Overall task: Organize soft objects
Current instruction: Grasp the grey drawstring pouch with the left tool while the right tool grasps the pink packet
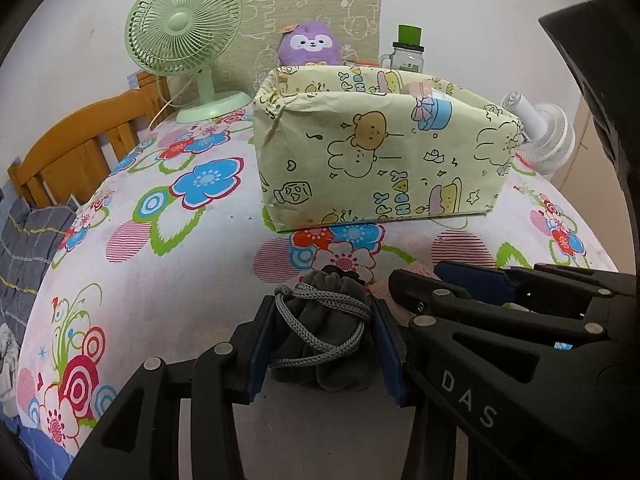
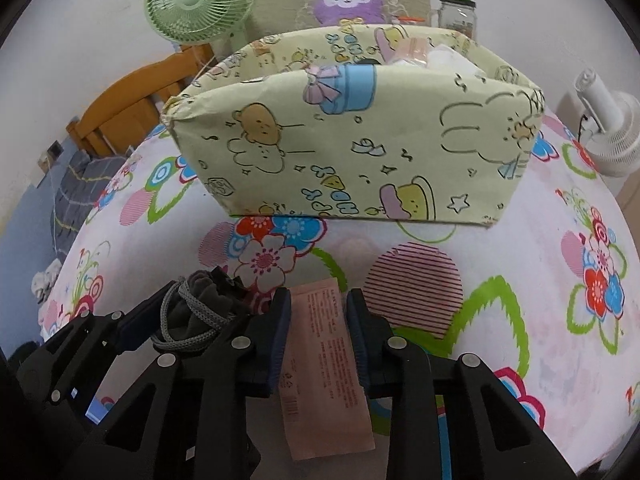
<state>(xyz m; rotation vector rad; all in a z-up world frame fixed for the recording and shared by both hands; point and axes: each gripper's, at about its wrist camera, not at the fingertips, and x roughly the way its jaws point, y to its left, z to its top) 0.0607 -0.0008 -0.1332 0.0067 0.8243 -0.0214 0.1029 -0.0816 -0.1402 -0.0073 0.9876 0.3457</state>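
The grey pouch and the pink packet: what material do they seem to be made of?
Grey pouch: soft matte fabric, perhaps velvet or fleece; it folds loosely, with a braided cord around it. Pink packet: thin plastic film or coated paper, hard to tell; flat and smooth with small printed text.

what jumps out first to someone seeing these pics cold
The pale yellow box with cartoon bears, standing mid-bed on the flowered sheet, draws the eye first. Nearer, the left gripper clamps a grey drawstring pouch and the right gripper closes on a pink packet.
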